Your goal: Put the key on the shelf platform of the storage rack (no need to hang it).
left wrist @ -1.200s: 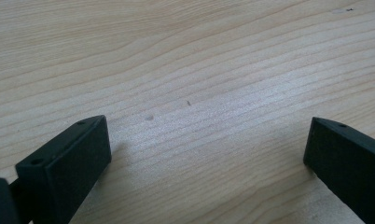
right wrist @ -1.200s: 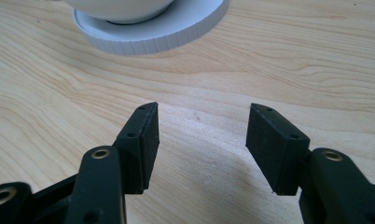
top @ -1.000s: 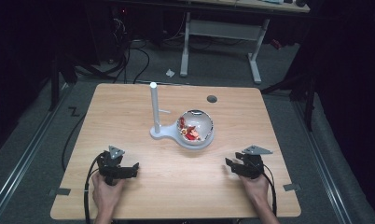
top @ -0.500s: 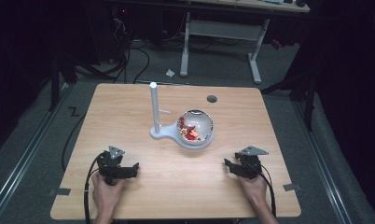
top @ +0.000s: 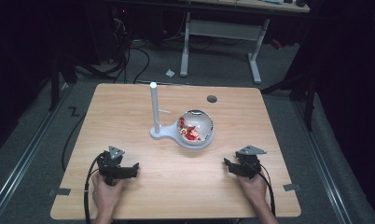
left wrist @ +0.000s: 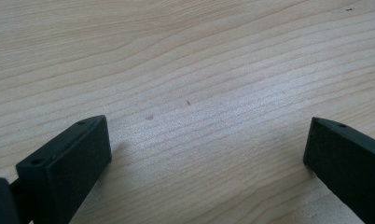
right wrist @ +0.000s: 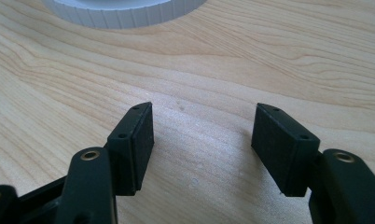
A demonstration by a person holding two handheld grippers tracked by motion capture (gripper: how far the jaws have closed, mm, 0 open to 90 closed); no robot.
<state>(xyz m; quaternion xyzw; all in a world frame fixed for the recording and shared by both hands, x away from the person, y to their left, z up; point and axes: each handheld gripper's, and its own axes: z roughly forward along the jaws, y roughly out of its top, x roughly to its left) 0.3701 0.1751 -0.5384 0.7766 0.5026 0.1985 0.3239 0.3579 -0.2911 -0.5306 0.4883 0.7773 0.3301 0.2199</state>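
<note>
A white stand with an upright post rises at mid-table. Its round ribbed base carries a clear bowl with red pieces inside. My left gripper lies on the near left of the table, held by a hand, jaws wide open over bare wood. My right gripper lies at the near right, pointing toward the base. Its jaws have just been opening and stand open with nothing between them.
The wooden table has a dark round hole at the back right. Cables trail from both grippers off the near edge. Beyond the table are dark floor, wires and a white desk frame.
Both hands rest in the same places. The right gripper's jaws look slightly wider apart than before.
</note>
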